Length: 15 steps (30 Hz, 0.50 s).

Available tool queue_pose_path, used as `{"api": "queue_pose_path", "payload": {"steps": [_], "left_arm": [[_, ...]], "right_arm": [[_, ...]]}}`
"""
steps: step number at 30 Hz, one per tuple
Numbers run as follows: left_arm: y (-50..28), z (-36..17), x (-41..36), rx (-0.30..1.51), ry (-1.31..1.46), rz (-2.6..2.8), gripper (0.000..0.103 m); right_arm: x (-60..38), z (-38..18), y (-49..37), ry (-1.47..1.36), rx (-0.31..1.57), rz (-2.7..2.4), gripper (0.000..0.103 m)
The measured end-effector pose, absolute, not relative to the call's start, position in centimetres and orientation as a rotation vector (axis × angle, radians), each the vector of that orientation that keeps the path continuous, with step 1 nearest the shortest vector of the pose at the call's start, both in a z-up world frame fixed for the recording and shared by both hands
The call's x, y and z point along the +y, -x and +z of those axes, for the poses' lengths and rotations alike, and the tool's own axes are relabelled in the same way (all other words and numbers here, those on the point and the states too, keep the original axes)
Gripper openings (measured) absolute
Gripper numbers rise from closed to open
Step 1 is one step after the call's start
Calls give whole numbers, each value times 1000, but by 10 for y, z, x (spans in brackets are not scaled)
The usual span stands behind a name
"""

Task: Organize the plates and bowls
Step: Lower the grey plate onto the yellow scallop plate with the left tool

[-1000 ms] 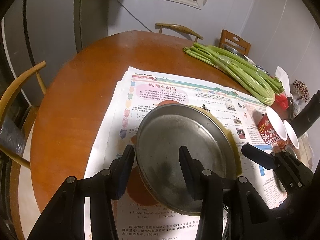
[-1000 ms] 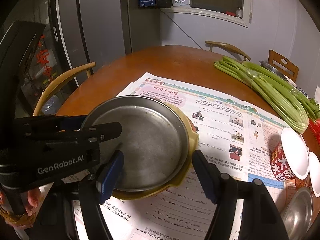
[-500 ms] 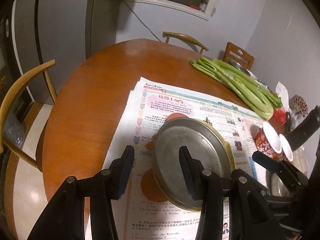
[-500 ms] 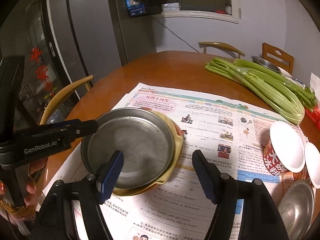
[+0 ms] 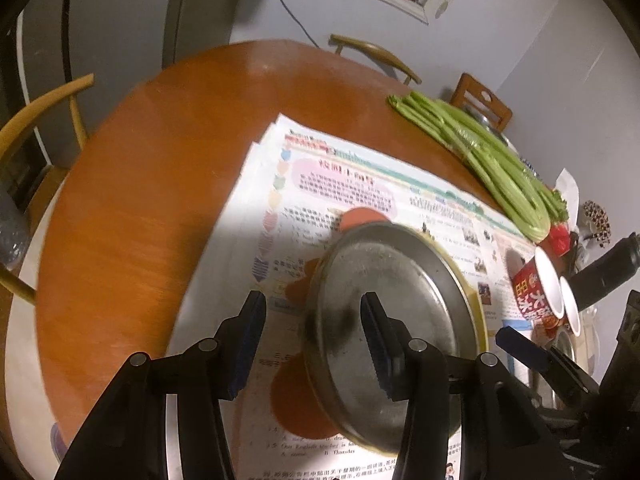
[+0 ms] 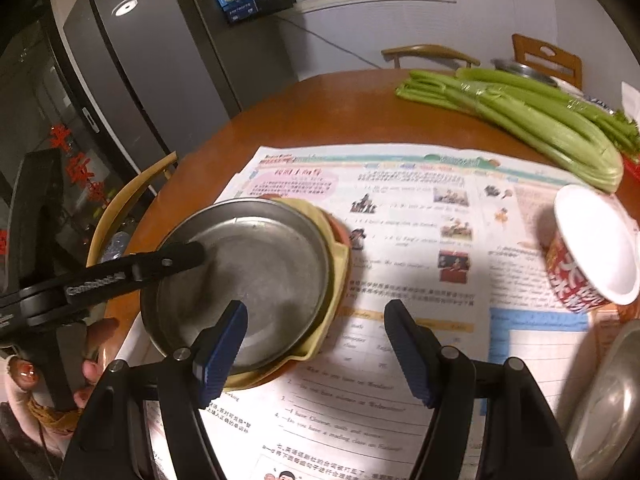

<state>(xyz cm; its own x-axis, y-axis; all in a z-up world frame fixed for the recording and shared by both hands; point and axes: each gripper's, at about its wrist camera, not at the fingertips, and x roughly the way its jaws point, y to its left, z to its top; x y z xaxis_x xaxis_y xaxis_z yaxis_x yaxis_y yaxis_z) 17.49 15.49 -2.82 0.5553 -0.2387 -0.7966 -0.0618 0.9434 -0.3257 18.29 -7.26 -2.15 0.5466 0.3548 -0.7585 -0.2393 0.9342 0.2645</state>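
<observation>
Now the opening left gripper (image 5: pixel 312 336) straddles the round steel plate's (image 5: pixel 384 320) rim; right gripper (image 6: pixel 316 344) spread.

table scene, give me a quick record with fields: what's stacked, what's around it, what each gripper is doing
stack: metal plate nested on a yellow plate, orange plate under both, on the newspaper
left gripper: jaws opening, astride the metal plate's near rim, one finger over the plate, not clamped
right gripper: open, astride the stack's near right edge, pads not pressing
red cups: lying on their sides, right of the stack
celery: far right of the round table
second metal dish: near right edge, partly cut off
</observation>
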Motion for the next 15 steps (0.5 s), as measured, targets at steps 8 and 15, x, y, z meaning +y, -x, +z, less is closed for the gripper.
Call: {"api": "queue_pose_path", "payload": {"steps": [8, 15], "left_arm": [[-179, -34, 137, 996, 318, -139, 52], [-181, -32, 128, 1004, 301, -139, 53]], "right_arm": [[-59, -32, -183, -104, 960, 412, 71], [-56, -36, -181, -84, 968, 442, 71]]}}
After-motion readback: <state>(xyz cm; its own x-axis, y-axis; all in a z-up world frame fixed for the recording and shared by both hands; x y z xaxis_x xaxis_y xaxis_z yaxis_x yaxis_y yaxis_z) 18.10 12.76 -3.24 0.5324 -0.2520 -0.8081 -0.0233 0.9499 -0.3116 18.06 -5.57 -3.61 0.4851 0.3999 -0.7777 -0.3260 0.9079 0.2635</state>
